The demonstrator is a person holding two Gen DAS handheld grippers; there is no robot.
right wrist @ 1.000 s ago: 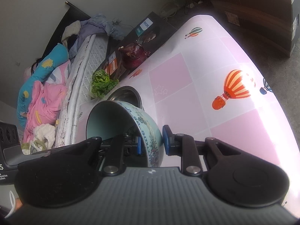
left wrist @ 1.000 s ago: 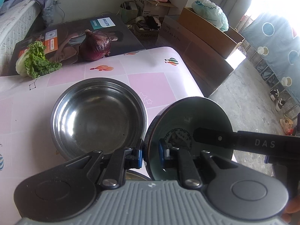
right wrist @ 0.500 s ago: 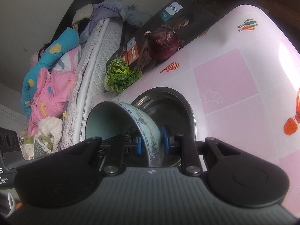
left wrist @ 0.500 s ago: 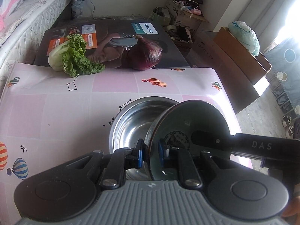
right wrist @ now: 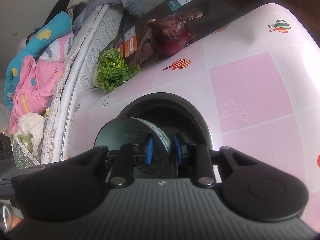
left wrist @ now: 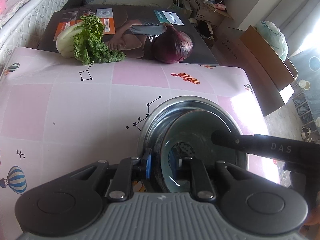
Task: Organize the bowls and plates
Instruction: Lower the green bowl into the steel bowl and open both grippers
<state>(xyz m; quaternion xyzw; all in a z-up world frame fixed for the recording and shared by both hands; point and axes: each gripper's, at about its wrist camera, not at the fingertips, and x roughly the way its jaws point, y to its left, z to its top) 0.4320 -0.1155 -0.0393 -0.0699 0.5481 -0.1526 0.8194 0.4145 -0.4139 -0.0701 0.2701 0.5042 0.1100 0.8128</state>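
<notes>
A ceramic bowl point(left wrist: 200, 132), teal inside and blue-patterned outside, sits tilted within a larger steel bowl point(left wrist: 180, 102) on the pink tablecloth. My left gripper point(left wrist: 163, 166) straddles its near rim; the jaws are opening slightly, with the rim still between the pads. A finger point(left wrist: 250, 142) of my right gripper reaches in from the right onto the opposite rim. In the right wrist view, the right gripper point(right wrist: 163, 150) is shut on the ceramic bowl's point(right wrist: 124, 132) wall, one blue pad inside and one outside. The steel bowl point(right wrist: 170, 104) curves behind it.
A leafy cabbage point(left wrist: 86, 40) and a red onion point(left wrist: 174, 46) lie at the table's far edge against a flat Philips box point(left wrist: 128, 24). A mattress point(left wrist: 30, 10) borders the left. Cardboard boxes point(left wrist: 266, 60) stand on the floor past the table's right edge.
Both grippers carried the ceramic bowl from beside the steel bowl to over it and down into it. The left gripper's pads stand slightly wider apart now.
</notes>
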